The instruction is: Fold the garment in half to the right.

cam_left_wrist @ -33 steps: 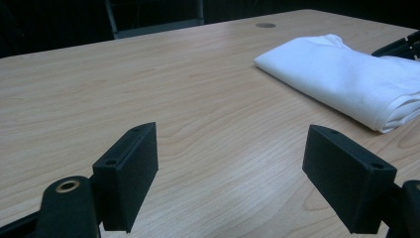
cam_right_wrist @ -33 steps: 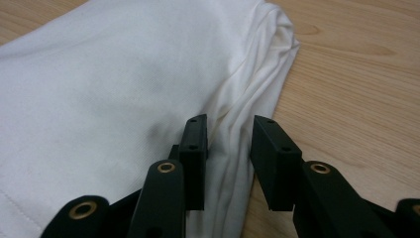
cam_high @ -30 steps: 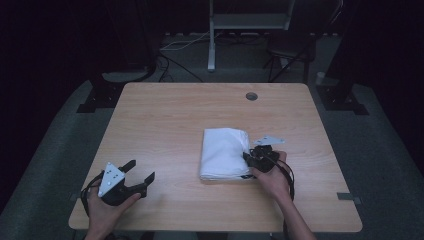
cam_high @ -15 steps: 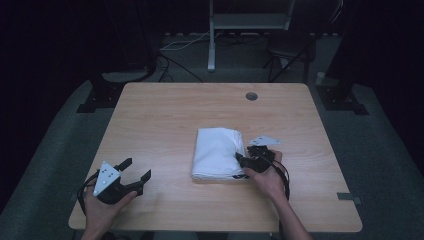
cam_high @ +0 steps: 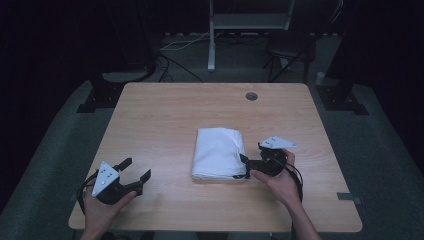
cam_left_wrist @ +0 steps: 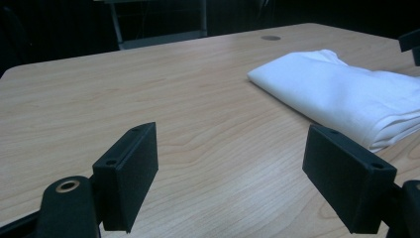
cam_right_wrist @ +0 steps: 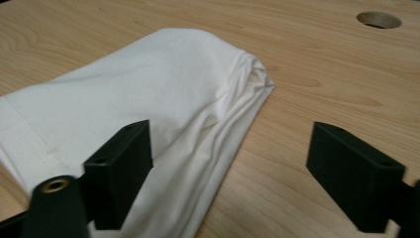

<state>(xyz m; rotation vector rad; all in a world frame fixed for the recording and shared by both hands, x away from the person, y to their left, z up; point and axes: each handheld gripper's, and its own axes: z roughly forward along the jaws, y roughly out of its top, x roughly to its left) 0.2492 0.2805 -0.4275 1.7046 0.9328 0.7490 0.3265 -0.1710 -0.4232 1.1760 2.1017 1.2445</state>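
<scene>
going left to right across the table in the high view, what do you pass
left black two-jaw gripper → folded white cloth → right black two-jaw gripper, its jaws just opened at the cloth's near right corner, not pressing on it

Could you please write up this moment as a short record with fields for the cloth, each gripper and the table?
cloth: folded white cloth, flat on the table, right of centre
right gripper: right gripper at the cloth's right edge; jaws have just been opening, wide apart, cloth edge below them, not pinched
left gripper: left gripper open, apart from the cloth, near the front left corner
table: wooden table with a round hole near its far edge
</scene>
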